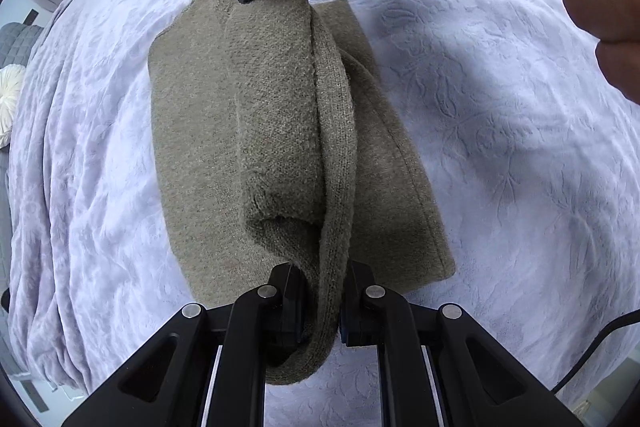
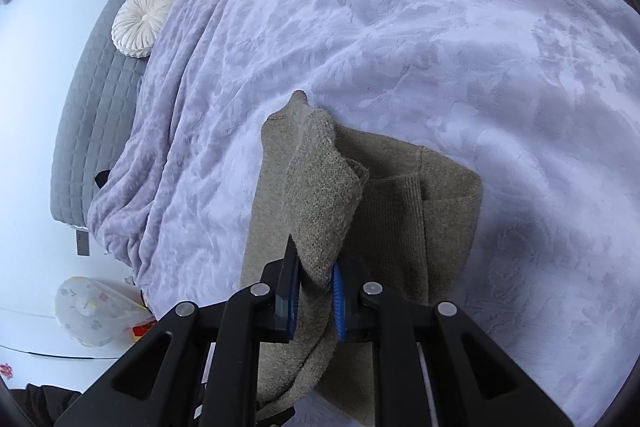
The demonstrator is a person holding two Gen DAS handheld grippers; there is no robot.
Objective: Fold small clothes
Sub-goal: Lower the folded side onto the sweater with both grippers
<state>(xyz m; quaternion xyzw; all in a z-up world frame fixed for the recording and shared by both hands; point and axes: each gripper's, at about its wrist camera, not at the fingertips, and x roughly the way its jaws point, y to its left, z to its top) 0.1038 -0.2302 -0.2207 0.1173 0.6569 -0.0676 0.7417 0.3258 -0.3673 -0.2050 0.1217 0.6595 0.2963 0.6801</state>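
1. Between the pads of the left gripper (image 1: 320,303), a ridge of the olive knit garment (image 1: 240,115) is pinched; the jaws are clamped on it at the near end.
2. At the far end, the right gripper (image 2: 314,291) is likewise closed on a raised fold of the same garment.
3. The garment lies on the pale embossed bedspread (image 1: 500,107), one layer lifted along a line between the two grips, the rest flat beneath.
4. To fold well, I judge both ends should travel together, level and taut, so the lifted edge lands square on the lower layer before either grip lets go.
5. No container shows in either view; a round white cushion (image 2: 140,23) sits on grey quilting beyond the bed.
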